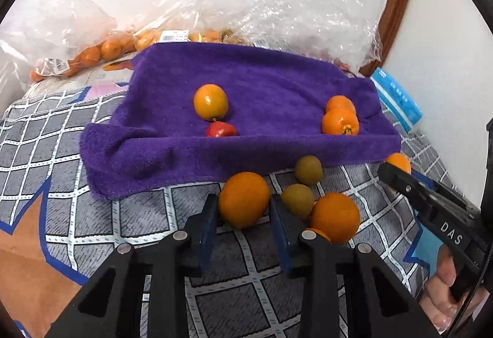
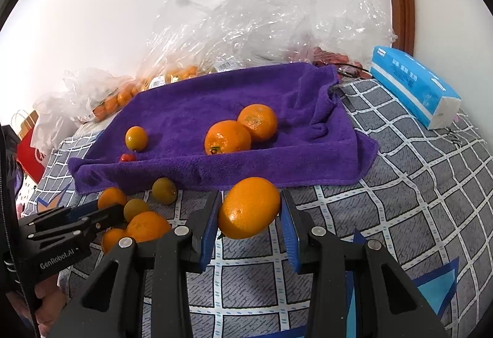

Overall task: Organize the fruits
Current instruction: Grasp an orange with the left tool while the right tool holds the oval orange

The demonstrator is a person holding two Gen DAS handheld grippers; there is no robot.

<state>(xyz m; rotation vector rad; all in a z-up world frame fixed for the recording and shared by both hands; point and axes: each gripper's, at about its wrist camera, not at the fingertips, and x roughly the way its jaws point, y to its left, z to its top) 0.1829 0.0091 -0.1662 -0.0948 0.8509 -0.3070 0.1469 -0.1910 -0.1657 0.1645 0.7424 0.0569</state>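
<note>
1. Orange [image 1: 244, 199] sits on the checked bedspread [image 1: 215, 291], clamped at its widest part in the left tongs [image 1: 243, 214]; firm, roundish, smooth peel, likely rolls if let go.
2. Right tongs [image 2: 249, 221] clamp a second orange [image 2: 249, 208] across its middle (looks lifted, not certain).
3. Two green fruits [image 1: 308, 170] and more oranges lie just beside.
4. Purple towel [image 1: 262, 76] beyond holds sorted fruit.

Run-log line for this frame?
left claw: shut on orange | right claw: shut on orange | purple towel: four fruits

purple towel [image 1: 262, 76], orange oranges [image 1: 244, 199], grey checked white-lined bedspread [image 1: 234, 285], light-blue tissue pack [image 2: 413, 85].
</note>
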